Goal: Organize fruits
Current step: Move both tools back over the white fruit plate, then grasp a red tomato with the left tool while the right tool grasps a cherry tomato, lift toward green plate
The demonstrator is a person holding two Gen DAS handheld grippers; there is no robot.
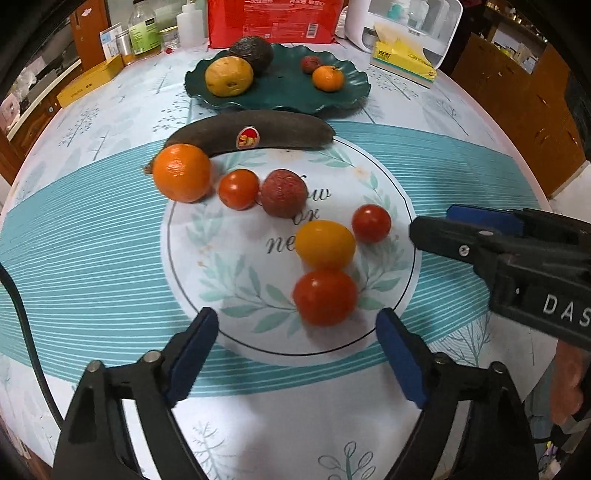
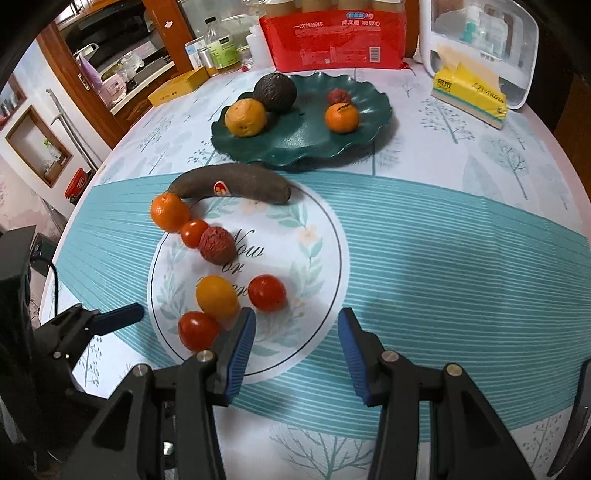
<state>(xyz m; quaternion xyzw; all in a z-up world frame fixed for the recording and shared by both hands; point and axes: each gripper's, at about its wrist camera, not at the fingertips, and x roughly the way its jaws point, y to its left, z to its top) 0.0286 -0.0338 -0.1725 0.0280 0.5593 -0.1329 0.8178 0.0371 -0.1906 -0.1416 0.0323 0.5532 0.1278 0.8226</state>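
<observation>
Loose fruit lies on the tablecloth: a dark banana (image 1: 251, 131), an orange (image 1: 181, 172), a lychee (image 1: 283, 192), a yellow tomato (image 1: 325, 244) and three red tomatoes. The nearest red tomato (image 1: 325, 297) sits just past the tips of my left gripper (image 1: 297, 325), which is open and touches nothing. My right gripper (image 2: 295, 321) is open too, over bare cloth to the right of the tomatoes (image 2: 266, 292); it also shows at the right edge of the left wrist view. A green wavy plate (image 2: 295, 147) behind holds an avocado, a yellow fruit, a lychee and a tangerine.
At the table's far edge stand a red package (image 2: 332, 37), bottles (image 2: 221, 48), a yellow box (image 2: 177, 86), a tissue pack (image 2: 471, 96) and a white container (image 2: 480, 33). A black cable (image 1: 26, 332) runs along the left. A hand (image 1: 565, 384) is at the right.
</observation>
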